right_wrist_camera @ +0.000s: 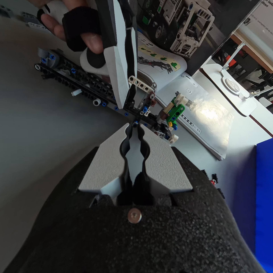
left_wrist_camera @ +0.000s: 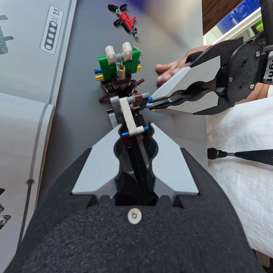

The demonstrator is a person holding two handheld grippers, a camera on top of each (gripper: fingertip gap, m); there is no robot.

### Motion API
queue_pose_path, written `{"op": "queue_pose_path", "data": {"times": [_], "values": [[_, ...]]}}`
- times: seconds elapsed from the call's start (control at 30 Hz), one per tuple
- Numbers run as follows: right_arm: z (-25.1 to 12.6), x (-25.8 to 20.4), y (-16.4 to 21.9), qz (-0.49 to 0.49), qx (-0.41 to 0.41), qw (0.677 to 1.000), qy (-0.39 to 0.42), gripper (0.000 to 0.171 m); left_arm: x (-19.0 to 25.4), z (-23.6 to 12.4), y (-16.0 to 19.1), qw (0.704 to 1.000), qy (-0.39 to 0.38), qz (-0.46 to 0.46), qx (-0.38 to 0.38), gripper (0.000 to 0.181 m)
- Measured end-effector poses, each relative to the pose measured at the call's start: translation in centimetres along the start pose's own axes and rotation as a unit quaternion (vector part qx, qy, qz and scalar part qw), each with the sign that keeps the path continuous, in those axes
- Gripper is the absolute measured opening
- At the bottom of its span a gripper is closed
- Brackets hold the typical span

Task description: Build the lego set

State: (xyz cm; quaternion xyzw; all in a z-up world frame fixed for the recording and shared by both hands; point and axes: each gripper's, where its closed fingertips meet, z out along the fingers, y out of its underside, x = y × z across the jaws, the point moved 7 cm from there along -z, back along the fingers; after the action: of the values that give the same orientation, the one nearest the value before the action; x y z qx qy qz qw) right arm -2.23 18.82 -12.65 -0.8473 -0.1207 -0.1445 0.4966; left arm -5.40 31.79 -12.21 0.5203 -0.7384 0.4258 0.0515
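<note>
The lego assembly (left_wrist_camera: 128, 112) is a long black beam frame with a white beam across it and a green block (left_wrist_camera: 118, 65) at its far end. My left gripper (left_wrist_camera: 135, 130) is shut on the near end of the frame and holds it on the grey table. My right gripper (left_wrist_camera: 150, 105) comes in from the right, its tips closed on a small blue pin (left_wrist_camera: 148, 105) at the frame's side. In the right wrist view my right gripper (right_wrist_camera: 134, 125) pinches the blue pin (right_wrist_camera: 135, 122) against the frame (right_wrist_camera: 82, 82), and the left gripper (right_wrist_camera: 125, 105) reaches down from above.
Loose red and black lego pieces (left_wrist_camera: 125, 20) lie on the table past the assembly. An open instruction booklet (left_wrist_camera: 29, 88) lies to the left and also shows in the right wrist view (right_wrist_camera: 199, 112). The set's box (right_wrist_camera: 177, 22) stands behind. A blue bin (right_wrist_camera: 264, 192) is at the right. Both grippers' tips are close together, under 4 cm apart.
</note>
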Motion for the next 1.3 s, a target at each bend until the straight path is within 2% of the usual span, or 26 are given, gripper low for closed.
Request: {"op": "queue_pose_path", "data": {"times": [0.03, 0.2, 0.33, 0.7, 0.77, 1.07, 1.3], "values": [[-0.1, 0.1, -0.1, 0.002, 0.008, 1.0, -0.009, 0.006, 0.0, -0.1, 0.1, 1.0, 0.012, -0.002, 0.003, 0.029], [-0.8, 0.6, -1.0, 0.042, 0.061, 0.997, -0.034, 0.006, 0.1, -0.9, 0.0, 0.997, 0.065, -0.007, 0.033, 0.028], [-0.4, 0.1, -1.2, -0.017, 0.051, 0.999, -0.002, 0.006, -0.3, -0.7, 0.2, 0.996, 0.083, -0.02, 0.035, 0.028], [-1.6, 0.4, -1.7, 0.008, 0.139, 0.99, -0.031, 0.006, -0.4, -0.8, 0.8, 0.97, 0.214, -0.094, 0.073, 0.028], [-1.7, 0.3, -1.8, -0.003, 0.151, 0.988, -0.031, 0.006, -0.3, -0.8, 0.9, 0.967, 0.226, -0.094, 0.076, 0.028], [-2.6, 0.6, -2.5, 0.058, 0.212, 0.972, -0.079, 0.006, 0.5, -1.3, 0.7, 0.953, 0.279, -0.073, 0.091, 0.028], [-3.1, -0.1, -2.7, -0.003, 0.244, 0.967, -0.067, 0.005, 0.9, -1.3, 0.9, 0.942, 0.317, -0.081, 0.08, 0.027]]}}
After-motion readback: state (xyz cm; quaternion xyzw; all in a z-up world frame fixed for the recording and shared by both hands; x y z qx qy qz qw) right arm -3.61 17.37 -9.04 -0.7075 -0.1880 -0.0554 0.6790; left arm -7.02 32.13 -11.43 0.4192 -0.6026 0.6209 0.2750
